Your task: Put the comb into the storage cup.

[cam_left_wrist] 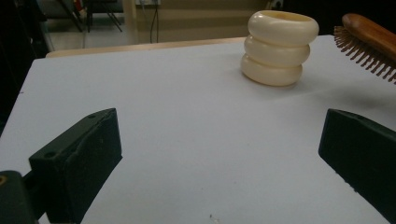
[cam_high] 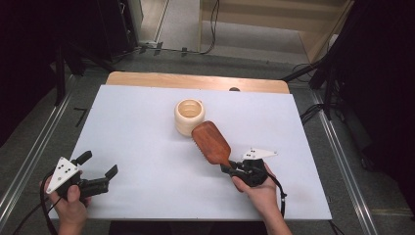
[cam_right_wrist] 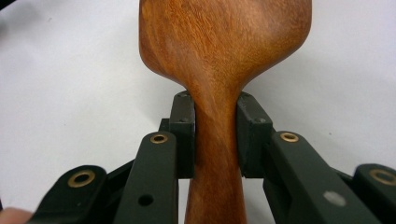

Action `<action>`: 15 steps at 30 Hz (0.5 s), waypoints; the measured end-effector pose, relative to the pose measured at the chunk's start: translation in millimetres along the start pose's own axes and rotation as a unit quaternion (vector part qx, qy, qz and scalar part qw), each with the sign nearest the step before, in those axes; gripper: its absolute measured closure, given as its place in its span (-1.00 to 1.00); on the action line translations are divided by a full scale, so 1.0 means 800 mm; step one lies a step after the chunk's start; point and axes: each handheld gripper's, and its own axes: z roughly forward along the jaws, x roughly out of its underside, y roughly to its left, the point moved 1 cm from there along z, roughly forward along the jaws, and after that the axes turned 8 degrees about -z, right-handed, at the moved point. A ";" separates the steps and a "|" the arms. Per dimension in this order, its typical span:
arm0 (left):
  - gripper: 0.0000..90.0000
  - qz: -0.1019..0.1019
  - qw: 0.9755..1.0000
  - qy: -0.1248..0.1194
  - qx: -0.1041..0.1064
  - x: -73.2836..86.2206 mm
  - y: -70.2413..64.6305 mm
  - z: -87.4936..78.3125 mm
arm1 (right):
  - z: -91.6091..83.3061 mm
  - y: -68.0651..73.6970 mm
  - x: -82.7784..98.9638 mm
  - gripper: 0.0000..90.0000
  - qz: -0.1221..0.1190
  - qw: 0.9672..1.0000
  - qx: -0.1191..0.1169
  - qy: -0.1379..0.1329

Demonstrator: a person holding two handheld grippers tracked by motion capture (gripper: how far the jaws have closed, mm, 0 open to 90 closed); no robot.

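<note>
1. One table (cam_high: 147,196) stood there, white-topped with a wooden strip along its far edge.
2. One cup (cam_high: 189,116) sat on it, cream-coloured and ribbed in three stacked rings, toward the far edge near the middle.
3. One brush (cam_high: 211,142) was there, wooden-backed with its bristles down, just beside the cup on the near side.
4. Two grippers were there: one (cam_high: 100,171) by the near left corner, one (cam_high: 229,168) toward the near right corner.
5. Two hands were there, one on each gripper: left (cam_high: 68,198), right (cam_high: 259,191).
</note>
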 end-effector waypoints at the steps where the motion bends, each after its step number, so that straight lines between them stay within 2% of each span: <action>1: -1.00 -0.001 1.000 0.000 0.001 -0.002 -0.003 0.000 | 0.000 0.000 0.000 0.57 0.000 1.000 0.000 0.000; 2: -1.00 -0.001 1.000 -0.004 0.006 -0.005 -0.009 0.001 | -0.003 0.002 -0.001 0.57 -0.011 1.000 -0.002 -0.010; 4: -1.00 -0.003 1.000 -0.006 0.006 -0.007 -0.013 0.002 | -0.004 0.002 -0.002 0.57 -0.013 1.000 -0.002 -0.013; 8: -1.00 0.003 1.000 -0.011 0.015 -0.014 -0.025 0.004 | -0.009 0.004 -0.004 0.57 -0.020 0.999 -0.005 -0.036; 15: -1.00 -0.003 0.999 -0.016 0.033 -0.028 -0.042 0.014 | -0.012 0.011 -0.009 0.57 -0.041 0.998 0.005 -0.055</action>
